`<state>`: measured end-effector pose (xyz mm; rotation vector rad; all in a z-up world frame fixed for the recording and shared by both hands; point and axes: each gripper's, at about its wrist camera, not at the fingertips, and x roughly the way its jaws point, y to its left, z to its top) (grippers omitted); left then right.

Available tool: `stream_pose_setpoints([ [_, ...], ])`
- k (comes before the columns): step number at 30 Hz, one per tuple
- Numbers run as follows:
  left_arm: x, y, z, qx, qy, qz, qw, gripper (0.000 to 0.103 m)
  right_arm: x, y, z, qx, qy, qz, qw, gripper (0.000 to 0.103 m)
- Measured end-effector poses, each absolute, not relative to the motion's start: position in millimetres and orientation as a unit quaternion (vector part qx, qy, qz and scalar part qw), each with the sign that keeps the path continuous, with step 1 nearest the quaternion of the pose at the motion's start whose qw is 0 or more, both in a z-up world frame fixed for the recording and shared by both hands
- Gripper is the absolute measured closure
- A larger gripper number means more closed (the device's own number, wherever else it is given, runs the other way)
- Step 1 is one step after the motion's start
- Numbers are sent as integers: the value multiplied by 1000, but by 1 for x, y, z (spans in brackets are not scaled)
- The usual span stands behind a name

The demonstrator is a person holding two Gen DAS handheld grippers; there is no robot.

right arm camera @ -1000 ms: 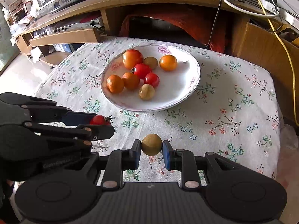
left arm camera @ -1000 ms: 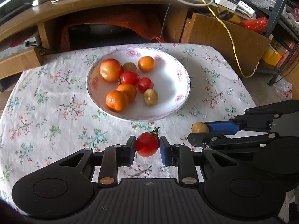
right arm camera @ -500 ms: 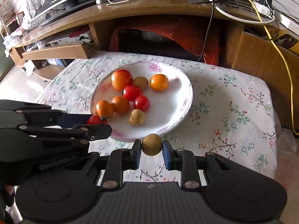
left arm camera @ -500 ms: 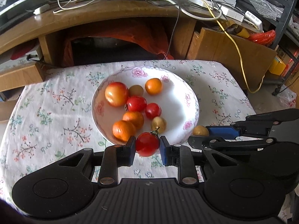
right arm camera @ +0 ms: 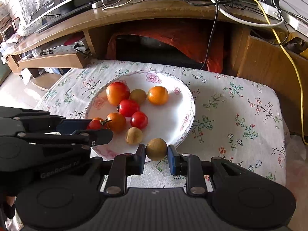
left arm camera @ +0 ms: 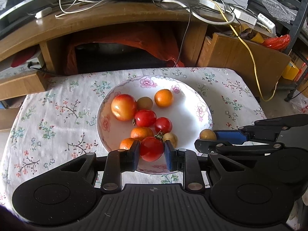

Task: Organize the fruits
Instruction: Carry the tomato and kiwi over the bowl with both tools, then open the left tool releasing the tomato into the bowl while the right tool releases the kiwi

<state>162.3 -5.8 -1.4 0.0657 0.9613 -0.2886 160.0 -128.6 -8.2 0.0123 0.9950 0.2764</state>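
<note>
My left gripper point(left arm camera: 151, 150) is shut on a red tomato point(left arm camera: 151, 148) with a green stem and holds it over the near edge of the white flowered plate point(left arm camera: 190, 100). My right gripper point(right arm camera: 156, 151) is shut on a small brown-yellow round fruit point(right arm camera: 156, 148) and holds it at the plate's near right rim point(right arm camera: 189, 104). The plate holds several fruits: oranges, red tomatoes, a large red-orange fruit point(left arm camera: 123, 106) and small brown ones. The right gripper also shows in the left wrist view point(left arm camera: 207, 135), the left gripper in the right wrist view point(right arm camera: 96, 127).
The plate sits on a small table with a floral cloth point(left arm camera: 57, 115). Behind it stands a wooden desk point(left arm camera: 96, 23) with tangled cables, a yellow cable point(left arm camera: 248, 48) and an orange cloth below. The table's right edge drops to the floor point(right arm camera: 294, 154).
Both grippers have moved forward toward the plate with their fruits held. The tomato and the brown fruit now hang over the plate's near edge instead of over the cloth.
</note>
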Motion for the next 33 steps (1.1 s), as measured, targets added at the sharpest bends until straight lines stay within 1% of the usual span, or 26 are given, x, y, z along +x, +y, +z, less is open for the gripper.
stream_pose_setpoints([
  [33, 184, -6, -10, 52, 455, -126, 880, 71, 186, -124, -22, 4, 466, 127, 875, 77],
])
